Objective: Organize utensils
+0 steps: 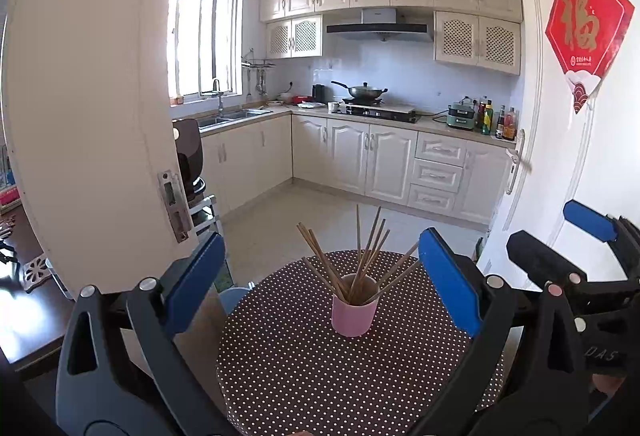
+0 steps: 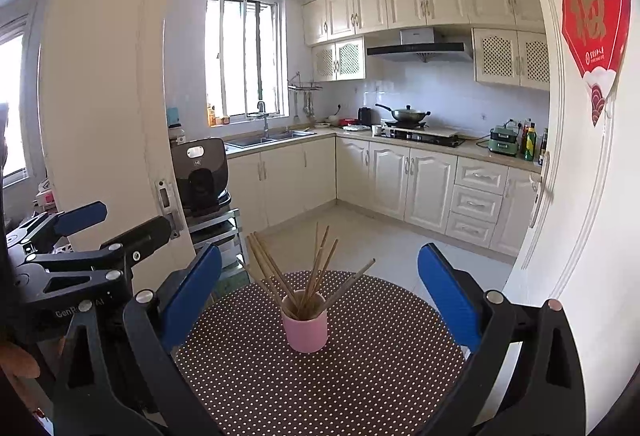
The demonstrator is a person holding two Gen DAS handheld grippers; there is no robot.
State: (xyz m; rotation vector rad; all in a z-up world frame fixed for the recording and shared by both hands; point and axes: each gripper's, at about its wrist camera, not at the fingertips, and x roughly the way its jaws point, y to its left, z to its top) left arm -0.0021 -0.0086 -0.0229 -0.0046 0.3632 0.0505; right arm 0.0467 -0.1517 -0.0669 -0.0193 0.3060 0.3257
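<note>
The pink cup (image 1: 354,310) stood upright near the middle of the round polka-dot table (image 1: 304,376), w/ a bunch of wooden chopsticks (image 1: 362,256) fanned out of its mouth, tips leaning in all directions. In the left wrist view the cup sat between the two blue pads of the left gripper (image 1: 322,282), a bit closer to the right pad, well ahead of the fingertips and not touching either. Left gripper's fingers were spread wide, nothing between them but air. The right gripper (image 2: 320,294) showed the same picture: fingers wide apart, cup roughly centred in the gap, further out over the table, no contact.

Both grippers were held low at the near edge of the table, pointing fwd toward the kitchen & side by side. The right one appeared at the right edge of the left view, the left one at the left edge of the right view, both level, near each other but apart. A bit of a hand (image 2: 18,366) showed at the lower left of the right view, behind the left gripper's frame

Behind: open white door (image 1: 580,155) w/ a red decoration (image 1: 586,25), cream cabinets (image 1: 372,151), wok (image 1: 366,90) on the stove
</note>
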